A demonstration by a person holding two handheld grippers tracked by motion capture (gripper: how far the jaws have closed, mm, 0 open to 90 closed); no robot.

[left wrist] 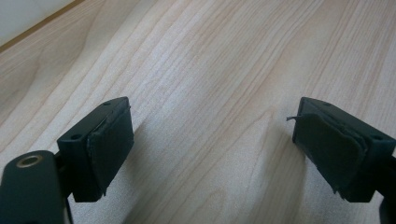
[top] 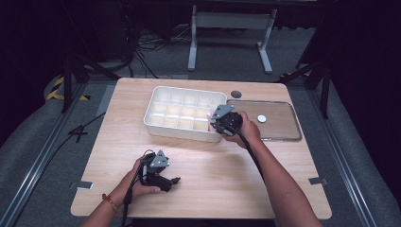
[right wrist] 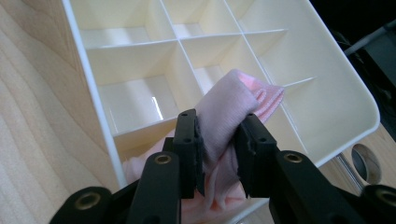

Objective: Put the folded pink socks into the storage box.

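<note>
- Right gripper [right wrist: 218, 149] is clamped on a folded pink cloth [right wrist: 229, 112], holding it over the near corner cells of the white divided tray [right wrist: 327, 93]; in the high view that gripper [top: 218, 119] sits at the tray's [top: 156, 101] right end.
- Cloth is bunched: one fold sticks up past the pads, more hangs below and spills toward the tray wall. Risk: on release it lands across a divider or over the rim rather than inside one cell.
- Grip looks to be on a soft fold only, so fabric could slide out early if the hand tilts or jerks.
- Jaw tips are close to the thin dividers; pushing down could catch a wall and drag or tip the tray, which nothing is holding.
- Left gripper [top: 163, 178] rests low over bare worktop [left wrist: 224, 70], jaws wide apart with nothing between them, well apart from the tray, so it gives no bracing.
- Clear lid [top: 283, 124] lies just right of the tray, beside the right hand [top: 246, 127]; a wide wrist swing could knock it.
- Trailing cable could snag the tray corner.
</note>
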